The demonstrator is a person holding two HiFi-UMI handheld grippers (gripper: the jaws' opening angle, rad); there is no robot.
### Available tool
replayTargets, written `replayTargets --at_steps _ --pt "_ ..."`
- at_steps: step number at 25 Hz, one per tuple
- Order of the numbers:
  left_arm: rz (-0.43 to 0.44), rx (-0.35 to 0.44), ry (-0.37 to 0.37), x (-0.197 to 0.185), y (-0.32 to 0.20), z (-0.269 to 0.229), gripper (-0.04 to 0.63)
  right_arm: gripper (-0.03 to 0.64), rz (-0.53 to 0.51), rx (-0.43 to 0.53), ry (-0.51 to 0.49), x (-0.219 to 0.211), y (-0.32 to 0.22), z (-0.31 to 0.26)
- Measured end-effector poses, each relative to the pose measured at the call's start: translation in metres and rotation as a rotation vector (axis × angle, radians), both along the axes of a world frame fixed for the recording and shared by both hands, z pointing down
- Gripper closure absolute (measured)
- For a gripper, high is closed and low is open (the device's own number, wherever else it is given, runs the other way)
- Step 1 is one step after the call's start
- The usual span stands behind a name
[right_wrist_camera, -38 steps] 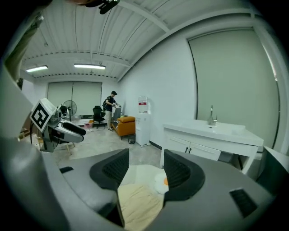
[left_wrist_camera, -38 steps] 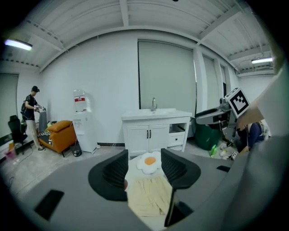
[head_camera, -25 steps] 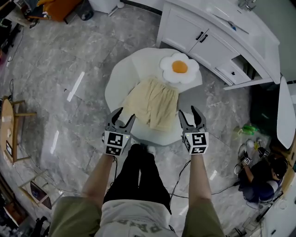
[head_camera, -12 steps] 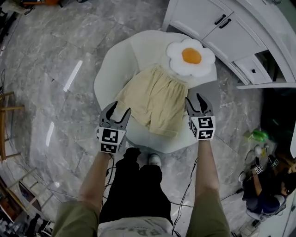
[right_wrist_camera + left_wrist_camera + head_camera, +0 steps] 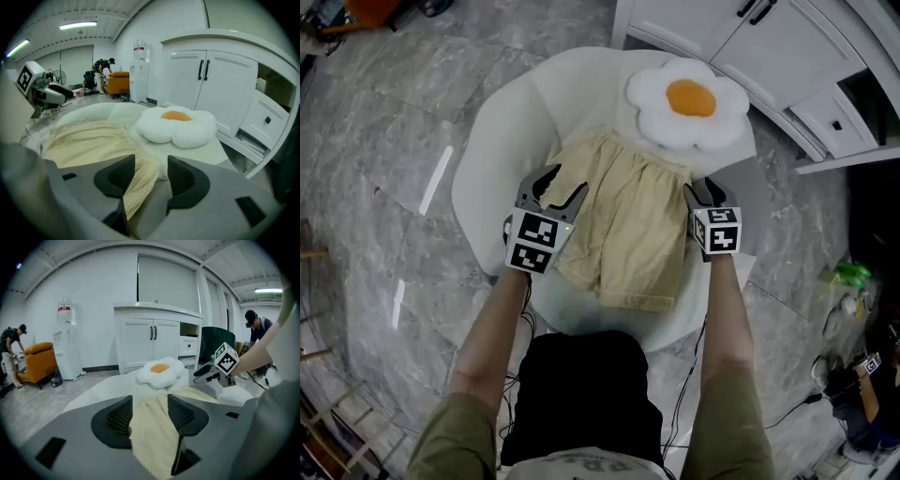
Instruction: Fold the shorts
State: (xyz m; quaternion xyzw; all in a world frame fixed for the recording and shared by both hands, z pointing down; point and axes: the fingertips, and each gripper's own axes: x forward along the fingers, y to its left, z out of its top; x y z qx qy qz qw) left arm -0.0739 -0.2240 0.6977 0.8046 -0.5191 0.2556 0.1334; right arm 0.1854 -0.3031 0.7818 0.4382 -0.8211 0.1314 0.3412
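Note:
Pale yellow shorts (image 5: 623, 225) lie flat on a white cushioned seat (image 5: 502, 159), waistband toward a fried-egg pillow (image 5: 689, 101). My left gripper (image 5: 558, 187) hovers open over the left edge of the shorts. In the left gripper view the fabric (image 5: 152, 437) shows between the spread jaws of the left gripper (image 5: 151, 413), not pinched. My right gripper (image 5: 705, 190) stands open at the right edge of the shorts. In the right gripper view the hem (image 5: 140, 183) lies under the right gripper (image 5: 151, 176). Each gripper sees the other: the right gripper (image 5: 200, 373) and the left gripper (image 5: 54, 96).
A white cabinet (image 5: 787, 47) stands behind the seat, close to the pillow. Grey marble floor (image 5: 384, 141) surrounds the seat. A water dispenser (image 5: 65, 343) and an orange armchair (image 5: 37, 357) stand far off. A person (image 5: 255, 324) stands at the right.
Both grippers have come down from in front of the seat to the two sides of the shorts. The jaws stayed apart.

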Motion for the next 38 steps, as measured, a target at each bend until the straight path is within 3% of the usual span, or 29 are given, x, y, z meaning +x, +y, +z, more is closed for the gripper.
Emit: replayTargets --at_steps 6,11,17,19,23,29,34,38 --pt "0.083 0.025 -0.045 0.003 -0.041 0.034 0.357 0.383 0.036 -0.070 0.037 0.006 -0.028 0.058" --pt "0.090 0.020 -0.050 -0.007 -0.055 0.046 0.357 0.400 -0.008 -0.129 0.097 0.004 -0.032 0.086" --pt "0.104 -0.010 -0.085 -0.008 -0.051 0.054 0.357 0.525 -0.091 -0.184 0.125 -0.004 -0.026 0.089" --pt "0.110 -0.019 -0.093 -0.008 -0.051 0.058 0.354 0.569 -0.091 -0.175 0.097 -0.004 -0.026 0.083" --pt "0.141 -0.015 -0.110 -0.004 -0.061 0.065 0.340 0.583 -0.103 -0.108 -0.013 -0.005 -0.024 0.057" --pt "0.249 -0.072 -0.161 0.018 -0.100 0.086 0.321 0.583 -0.288 0.009 -0.030 -0.012 0.000 0.013" --pt "0.326 -0.221 -0.196 0.034 -0.139 0.123 0.321 0.583 -0.394 0.047 -0.013 -0.016 0.013 -0.005" --pt "0.421 -0.299 -0.286 0.043 -0.158 0.142 0.321 0.583 -0.456 0.083 -0.038 -0.015 0.025 -0.021"
